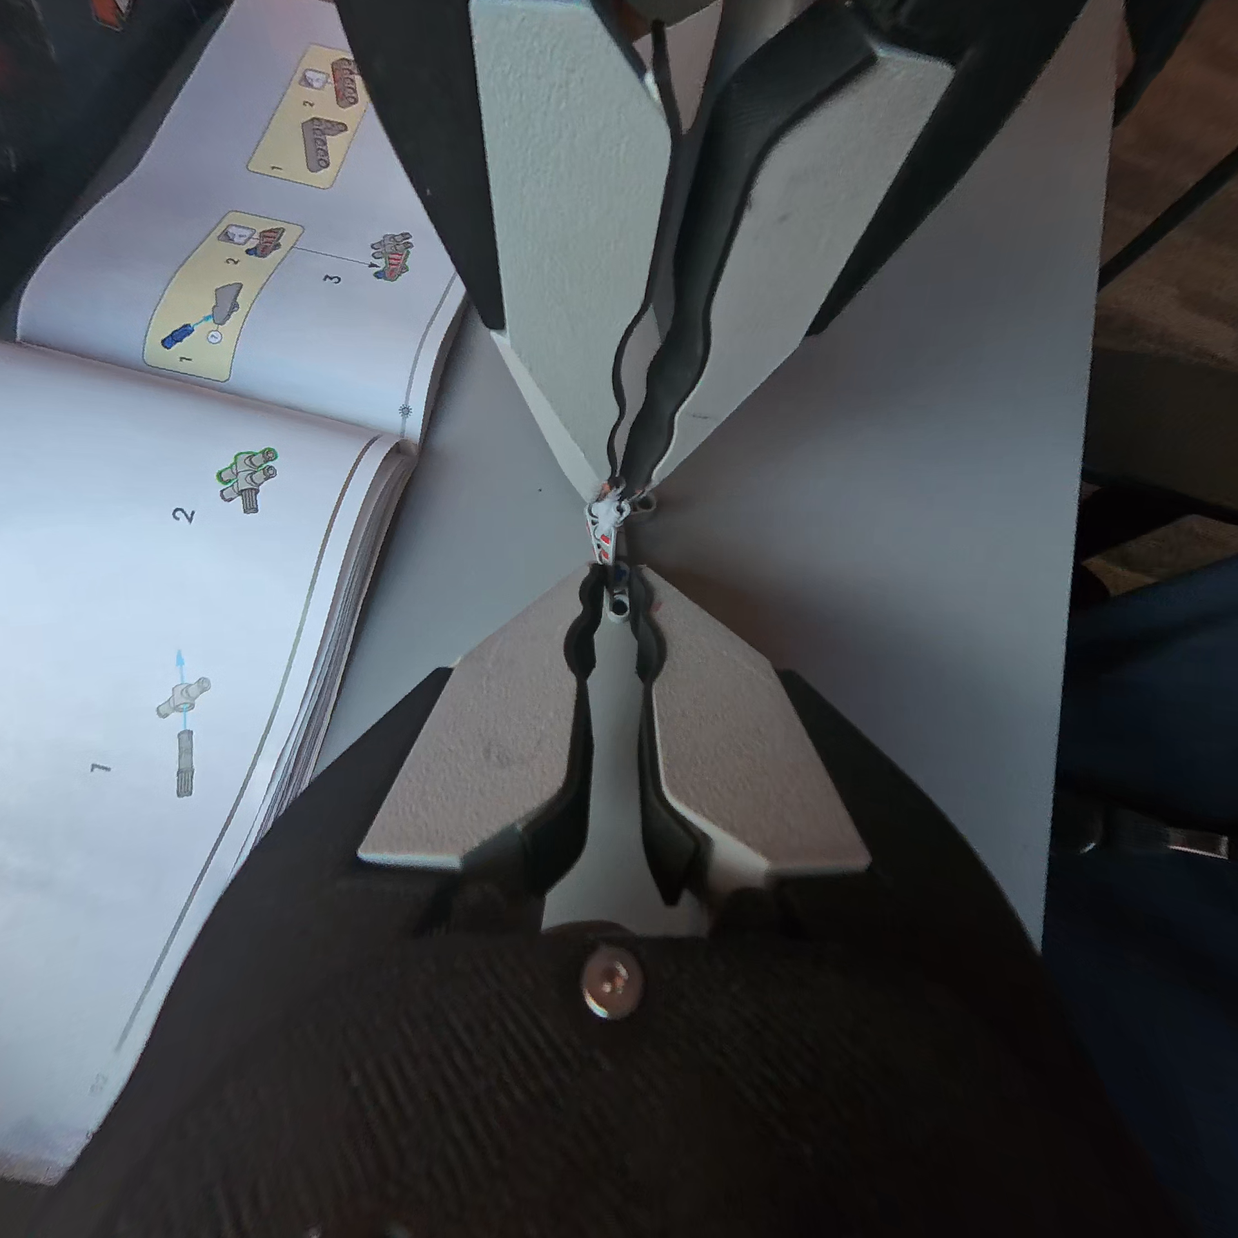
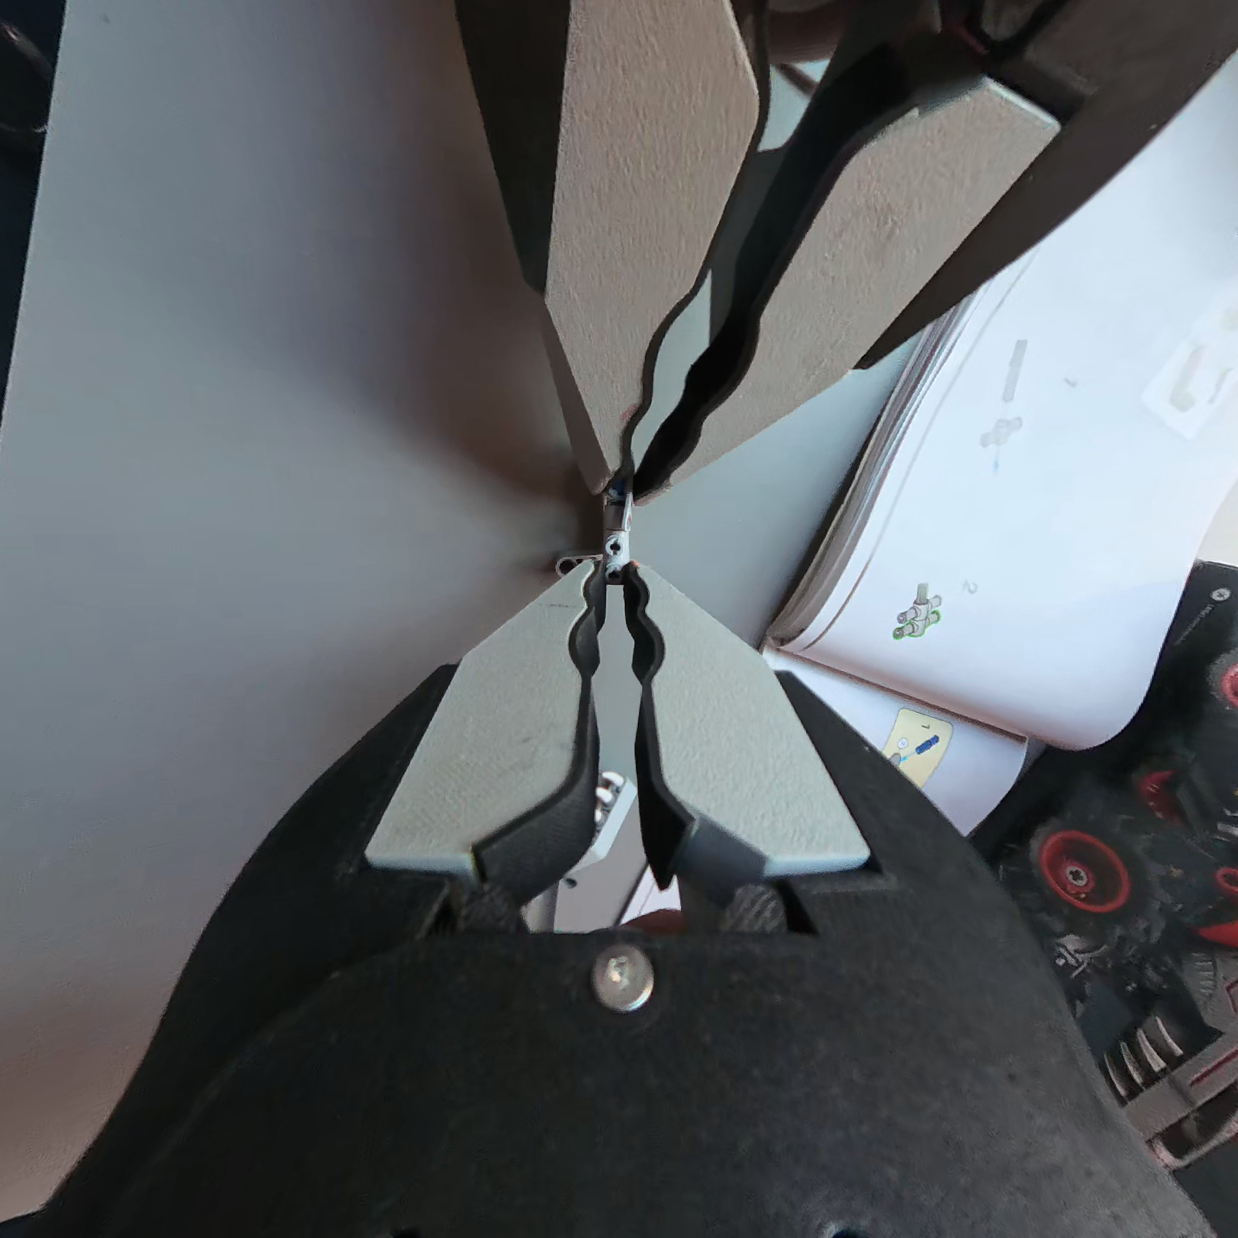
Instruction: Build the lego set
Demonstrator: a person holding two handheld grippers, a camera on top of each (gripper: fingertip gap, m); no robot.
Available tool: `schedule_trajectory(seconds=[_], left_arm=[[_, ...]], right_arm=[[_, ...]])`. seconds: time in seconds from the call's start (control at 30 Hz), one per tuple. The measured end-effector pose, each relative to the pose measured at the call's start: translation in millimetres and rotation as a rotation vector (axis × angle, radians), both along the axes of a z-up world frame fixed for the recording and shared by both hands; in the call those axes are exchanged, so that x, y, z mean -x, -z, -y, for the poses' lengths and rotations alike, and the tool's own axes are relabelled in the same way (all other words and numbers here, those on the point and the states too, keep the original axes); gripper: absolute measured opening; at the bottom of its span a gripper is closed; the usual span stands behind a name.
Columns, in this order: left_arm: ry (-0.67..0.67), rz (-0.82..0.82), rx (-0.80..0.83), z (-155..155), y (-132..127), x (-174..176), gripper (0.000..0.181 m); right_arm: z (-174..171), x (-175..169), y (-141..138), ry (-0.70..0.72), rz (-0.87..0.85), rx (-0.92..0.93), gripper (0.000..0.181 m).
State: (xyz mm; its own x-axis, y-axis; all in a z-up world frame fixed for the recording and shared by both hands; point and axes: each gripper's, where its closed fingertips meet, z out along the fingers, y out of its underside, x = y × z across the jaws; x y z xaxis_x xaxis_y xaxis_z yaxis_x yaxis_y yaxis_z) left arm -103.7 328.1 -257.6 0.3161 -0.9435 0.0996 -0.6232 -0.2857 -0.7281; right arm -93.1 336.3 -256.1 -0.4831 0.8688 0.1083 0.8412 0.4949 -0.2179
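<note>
My left gripper (image 1: pixel 616 586) is shut on a small light grey lego piece (image 1: pixel 619 605) with a hole and a blue pin. My right gripper (image 1: pixel 626 488) comes in from the top of that view, tip to tip with the left one, shut on a small white lego piece with red stripes (image 1: pixel 603 530). In the right wrist view my right gripper (image 2: pixel 613 577) grips the white piece (image 2: pixel 613 553), and the left gripper (image 2: pixel 623 488) holds the grey piece (image 2: pixel 616 519) opposite. The two pieces meet between the tips, above the white table (image 2: pixel 268 469).
An open instruction booklet (image 1: pixel 201 536) lies left of the grippers; it also shows in the right wrist view (image 2: pixel 1005 502). A dark box with red wheels pictured (image 2: pixel 1105 871) lies beside it. A small grey beam (image 2: pixel 573 561) and a white lego part (image 2: pixel 611 814) rest on the table. Less than 4 cm separates the two grippers' tips.
</note>
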Motion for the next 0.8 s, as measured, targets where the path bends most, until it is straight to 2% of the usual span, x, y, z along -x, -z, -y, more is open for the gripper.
schedule_trajectory(seconds=[0.13,0.27,0.3,0.33,0.37,0.4,0.47,0.6,0.8], left_arm=[[-0.004,0.012,0.026,-0.4,-0.1,0.1,0.004],[0.002,0.028,0.045,-1.9,-0.1,4.5,0.005],[0.023,0.022,0.072,0.6,2.8,4.2,0.010],[0.037,-0.001,0.099,2.2,8.0,3.3,0.027],[0.053,-0.010,0.099,2.8,9.3,0.9,0.028],[0.065,-0.028,0.074,1.6,10.0,-0.1,0.028],[0.106,-0.080,0.013,1.0,12.4,-0.4,0.007],[0.144,-0.086,-0.037,0.0,13.4,-0.5,0.005],[0.180,-0.032,-0.001,2.2,13.1,-0.2,0.005]], right_arm=[[0.1,1.0,0.4,0.011,-0.021,0.034,0.003],[3.5,6.0,-0.3,0.109,-0.133,0.120,0.003],[5.3,7.3,-0.6,0.129,-0.161,0.136,0.003],[7.0,8.9,-0.8,0.152,-0.177,0.148,0.003],[8.6,10.5,-0.9,0.170,-0.185,0.152,0.003],[9.6,11.5,-1.0,0.182,-0.186,0.146,0.003],[9.4,11.2,-1.1,0.191,-0.169,0.121,0.003],[8.4,10.5,-1.6,0.177,-0.125,0.086,0.003],[9.4,12.0,-0.8,0.166,-0.137,0.043,0.003]])
